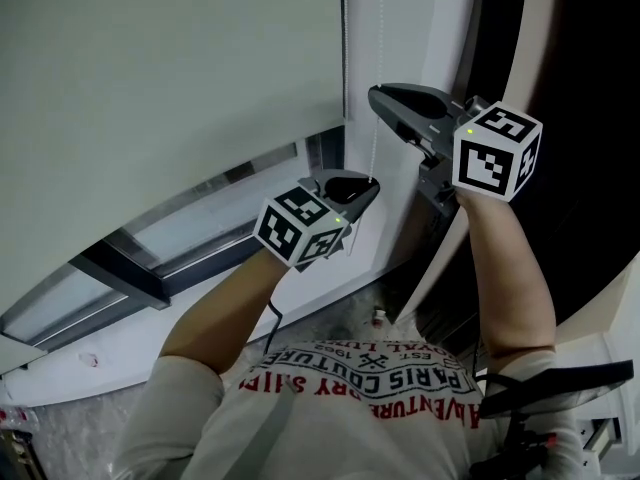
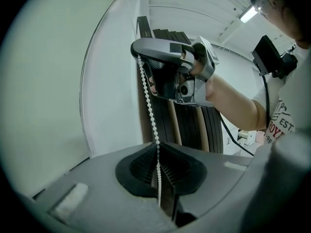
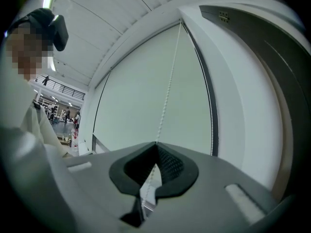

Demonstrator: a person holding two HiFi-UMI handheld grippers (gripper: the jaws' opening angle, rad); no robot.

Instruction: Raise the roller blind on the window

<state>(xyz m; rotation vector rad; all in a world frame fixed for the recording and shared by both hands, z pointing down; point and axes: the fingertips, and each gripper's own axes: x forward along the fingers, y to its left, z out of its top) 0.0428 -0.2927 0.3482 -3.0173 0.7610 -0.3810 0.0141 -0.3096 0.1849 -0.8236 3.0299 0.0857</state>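
Note:
The pale roller blind hangs low over the window. Its white bead chain drops along the right window frame. My right gripper is the upper one, shut on the chain. My left gripper is shut on the same strand just below. In the left gripper view the chain runs taut from the right gripper down into the closed left gripper. In the right gripper view the chain rises from the closed right gripper in front of the blind.
A second strand of chain runs along the dark window frame edge. The sill and dark lower frame lie below the blind. Dark panels lean upright behind the right gripper. A white wall post stands right of the chain.

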